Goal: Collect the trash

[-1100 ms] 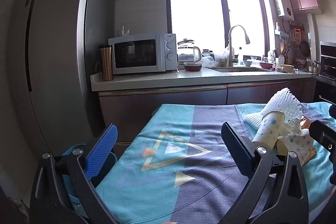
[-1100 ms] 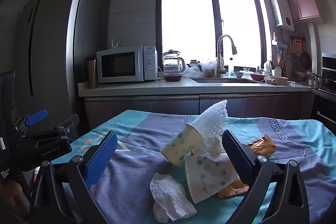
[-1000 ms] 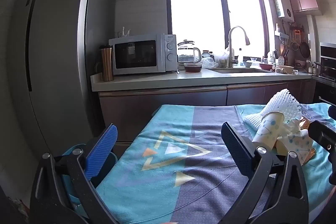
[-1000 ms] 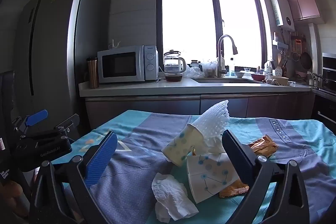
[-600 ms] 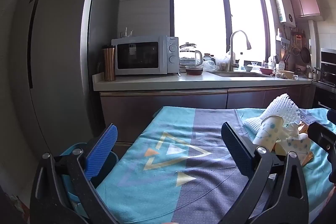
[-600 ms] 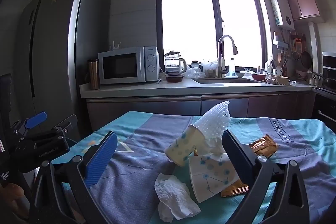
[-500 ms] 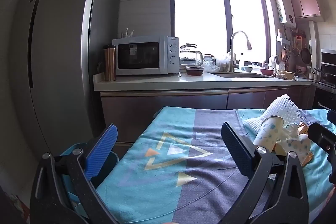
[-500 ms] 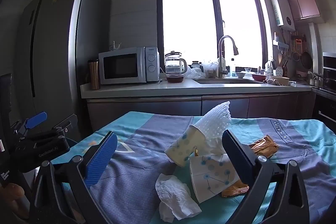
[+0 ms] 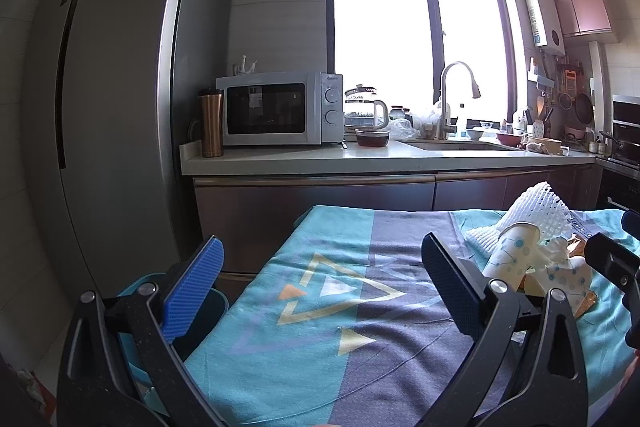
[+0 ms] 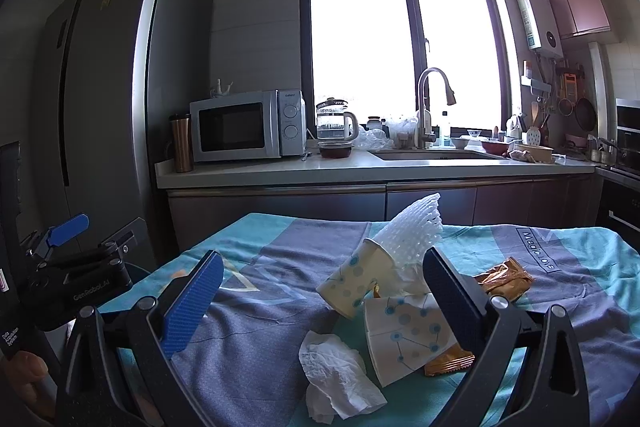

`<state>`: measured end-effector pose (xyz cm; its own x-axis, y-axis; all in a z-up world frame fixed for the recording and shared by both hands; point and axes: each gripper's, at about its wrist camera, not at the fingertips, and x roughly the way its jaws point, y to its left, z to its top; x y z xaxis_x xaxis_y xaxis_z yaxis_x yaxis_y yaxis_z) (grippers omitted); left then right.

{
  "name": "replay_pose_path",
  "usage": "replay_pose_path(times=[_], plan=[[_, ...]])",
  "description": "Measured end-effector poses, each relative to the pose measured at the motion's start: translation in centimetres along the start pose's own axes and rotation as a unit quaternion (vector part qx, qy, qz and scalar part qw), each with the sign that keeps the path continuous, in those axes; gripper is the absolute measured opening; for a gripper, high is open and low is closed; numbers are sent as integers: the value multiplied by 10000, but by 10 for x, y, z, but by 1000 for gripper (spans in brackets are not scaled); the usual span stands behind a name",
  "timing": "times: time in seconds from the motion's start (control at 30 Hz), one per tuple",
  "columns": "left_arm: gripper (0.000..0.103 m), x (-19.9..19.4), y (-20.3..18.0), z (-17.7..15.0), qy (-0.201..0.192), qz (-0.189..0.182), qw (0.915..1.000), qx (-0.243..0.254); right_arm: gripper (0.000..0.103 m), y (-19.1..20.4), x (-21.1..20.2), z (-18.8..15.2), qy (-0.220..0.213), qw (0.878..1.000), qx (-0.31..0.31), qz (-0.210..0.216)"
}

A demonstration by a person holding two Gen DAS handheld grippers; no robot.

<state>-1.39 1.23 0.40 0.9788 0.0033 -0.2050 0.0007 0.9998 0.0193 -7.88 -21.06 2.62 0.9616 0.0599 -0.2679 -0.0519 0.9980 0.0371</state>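
A heap of trash lies on the teal and grey tablecloth [image 10: 260, 279]. In the right wrist view it holds a tilted paper cup [image 10: 356, 283], a flattened paper cup [image 10: 404, 339], a white foam net [image 10: 412, 231], a crumpled tissue [image 10: 336, 371] and gold wrappers [image 10: 502, 281]. My right gripper [image 10: 320, 303] is open and empty, just in front of the heap. My left gripper [image 9: 320, 287] is open and empty over the cloth's left part. The tilted cup [image 9: 510, 257] and the foam net [image 9: 540, 213] show at its right. The left gripper's body [image 10: 80, 287] shows at the right view's left edge.
A blue bin [image 9: 136, 287] stands on the floor left of the table. Behind the table runs a kitchen counter [image 9: 360, 159] with a microwave [image 9: 280, 109], a kettle [image 9: 362, 111] and a sink tap [image 9: 452, 95]. A tall grey fridge [image 9: 112, 87] stands at the left.
Both cameras have drifted slightly; the trash heap sits a little lower in each view. Both grippers stay open and nothing on the table has moved.
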Motion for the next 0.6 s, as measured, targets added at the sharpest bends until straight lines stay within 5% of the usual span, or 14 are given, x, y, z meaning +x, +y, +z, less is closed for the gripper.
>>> replay_pose_path(times=[0.6], plan=[[98, 0, -1, 0, 15, -33, 10000, 5, 97, -1, 3, -1, 23, 10000, 38, 46]])
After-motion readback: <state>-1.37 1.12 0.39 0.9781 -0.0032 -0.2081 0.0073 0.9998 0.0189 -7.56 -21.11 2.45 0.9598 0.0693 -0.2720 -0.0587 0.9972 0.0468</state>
